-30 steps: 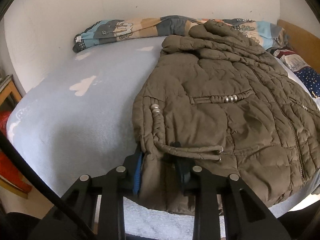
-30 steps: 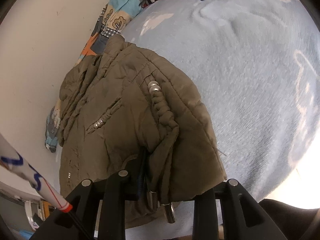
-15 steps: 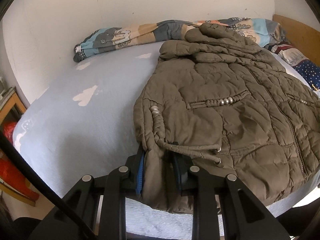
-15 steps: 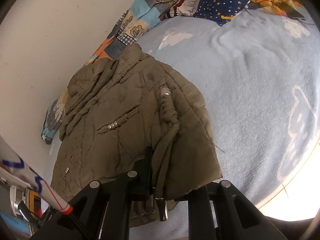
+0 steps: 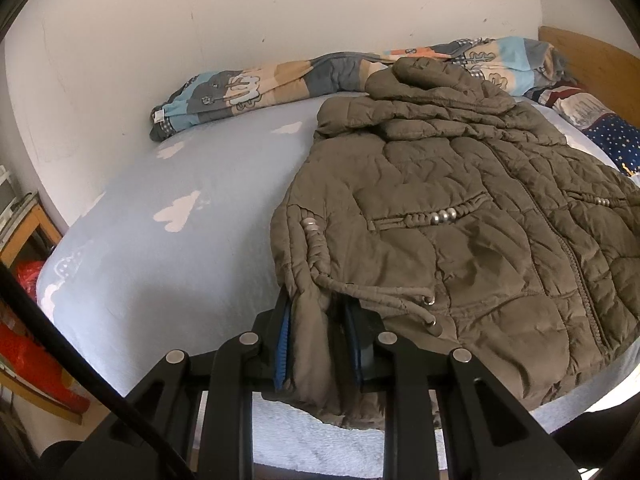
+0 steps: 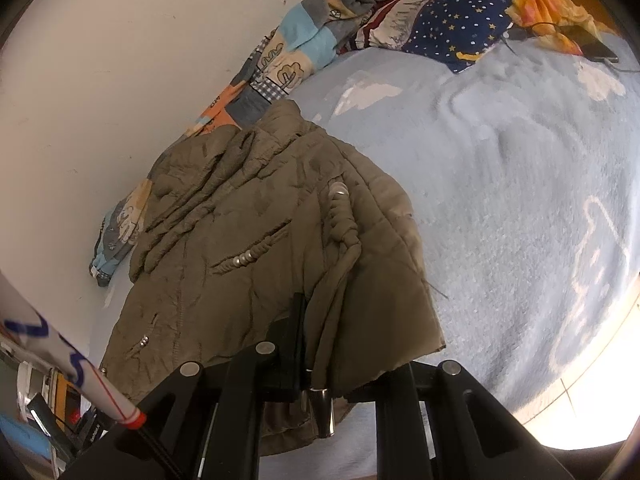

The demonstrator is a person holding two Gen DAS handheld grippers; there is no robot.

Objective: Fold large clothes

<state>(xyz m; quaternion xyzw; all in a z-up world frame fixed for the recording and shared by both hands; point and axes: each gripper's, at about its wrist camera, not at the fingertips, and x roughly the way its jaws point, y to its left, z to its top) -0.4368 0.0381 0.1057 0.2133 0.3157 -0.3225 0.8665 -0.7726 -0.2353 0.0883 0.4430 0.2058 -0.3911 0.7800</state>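
Left wrist view first: the left gripper point(image 5: 316, 332) had its jaws clamped on a bunched fold at the jacket's hem corner, blue pads pressing both sides of the fabric, having just squeezed in a bit tighter. The olive quilted jacket point(image 5: 460, 240) lay front-up on the light blue bedsheet point(image 5: 180, 260), zipper closed, with a drawstring cord point(image 5: 384, 292) trailing across just past the pinch. Further back, its hood was bunched up against a rolled patchwork blanket point(image 5: 256, 92) running along the white wall point(image 5: 240, 20).

Over on the right wrist view, the right gripper point(image 6: 320, 344) was pinching the other hem corner, jaws nearly together after closing in hard on the fabric, with a metal cord end point(image 6: 322, 412) dangling right below. That corner looked lifted a little off the sheet. Past the jacket, a star-print pillow point(image 6: 460, 20) and some orange cloth point(image 6: 548, 4) sat at the far end of the bed.
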